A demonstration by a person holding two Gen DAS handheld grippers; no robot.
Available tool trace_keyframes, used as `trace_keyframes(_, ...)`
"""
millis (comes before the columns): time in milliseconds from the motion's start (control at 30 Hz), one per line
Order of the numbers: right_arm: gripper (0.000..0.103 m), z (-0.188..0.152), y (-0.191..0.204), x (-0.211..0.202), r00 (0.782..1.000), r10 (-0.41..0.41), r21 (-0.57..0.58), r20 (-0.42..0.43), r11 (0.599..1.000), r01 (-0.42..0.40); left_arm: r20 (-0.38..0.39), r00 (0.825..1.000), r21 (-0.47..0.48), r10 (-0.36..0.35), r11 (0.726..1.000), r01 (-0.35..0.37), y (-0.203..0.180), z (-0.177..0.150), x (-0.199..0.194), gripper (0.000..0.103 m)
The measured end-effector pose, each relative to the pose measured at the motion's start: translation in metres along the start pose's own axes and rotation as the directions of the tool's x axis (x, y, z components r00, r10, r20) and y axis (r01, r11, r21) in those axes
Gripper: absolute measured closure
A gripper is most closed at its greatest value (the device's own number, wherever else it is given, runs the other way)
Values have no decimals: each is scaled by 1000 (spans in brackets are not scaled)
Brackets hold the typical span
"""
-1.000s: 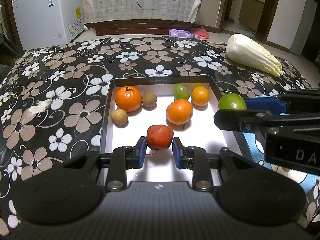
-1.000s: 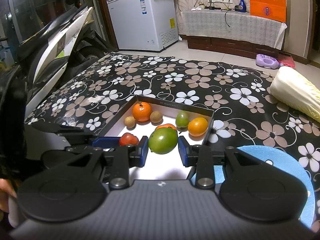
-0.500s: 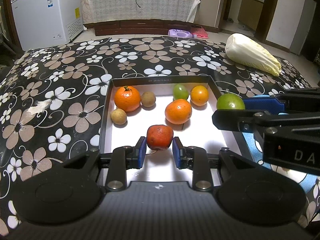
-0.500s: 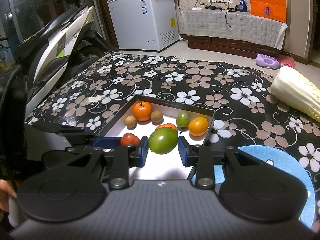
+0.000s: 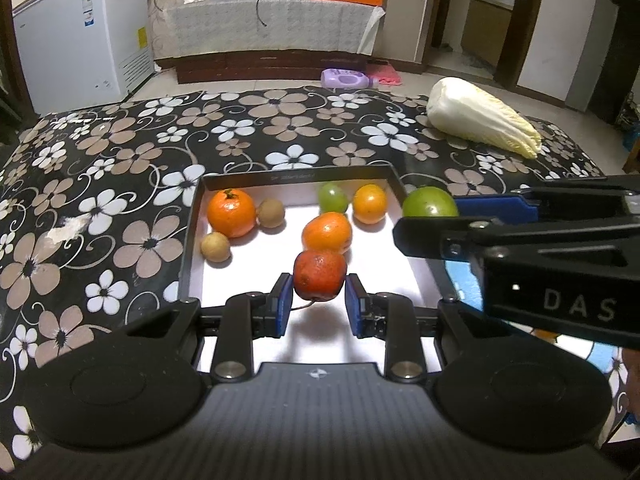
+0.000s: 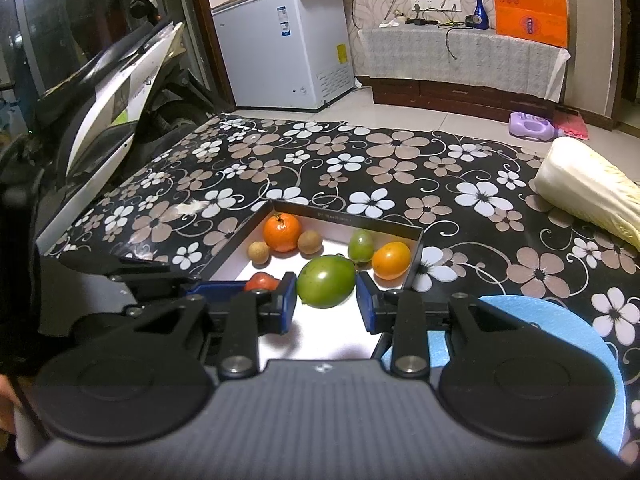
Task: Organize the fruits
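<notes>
In the left wrist view, the left gripper (image 5: 316,300) was clamped on a red fruit (image 5: 319,275), held above the white floor of a black-rimmed tray (image 5: 191,240) on the flower-patterned bench (image 5: 120,184). In the tray lay a large orange (image 5: 231,213), two small brown fruits, a small green fruit (image 5: 332,197) and two more oranges. At the right, the right gripper (image 5: 428,216) reached in with a green fruit (image 5: 429,202) pinched between its pads. A cabbage (image 5: 480,122) lay far back on the bench. In the right wrist view, the right gripper (image 6: 326,302) was closed on the green fruit (image 6: 326,281) over the tray's near right part (image 6: 416,252), with a blue disc (image 6: 560,320) just beside the tray. The left gripper (image 6: 240,286) showed at the left, holding the red fruit (image 6: 261,281).
</notes>
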State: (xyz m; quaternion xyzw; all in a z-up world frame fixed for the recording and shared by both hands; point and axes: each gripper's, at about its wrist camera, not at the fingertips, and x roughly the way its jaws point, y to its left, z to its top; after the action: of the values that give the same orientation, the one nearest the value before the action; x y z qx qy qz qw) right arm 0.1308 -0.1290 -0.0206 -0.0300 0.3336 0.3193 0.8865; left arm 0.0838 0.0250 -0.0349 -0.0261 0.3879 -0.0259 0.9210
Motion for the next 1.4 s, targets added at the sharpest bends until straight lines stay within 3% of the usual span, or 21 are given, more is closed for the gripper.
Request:
trace_keyframes(633, 68, 1, -7, -9, 1000, 7, 14, 16, 1000, -8, 0, 1000, 4, 0, 1000, 0, -4, 1, 1, 70)
trace_keyframes(1400, 68, -2, -25, -25, 999, -20, 42, 39, 999, 18, 23, 996, 48, -85, 995, 84, -40, 3, -11, 70)
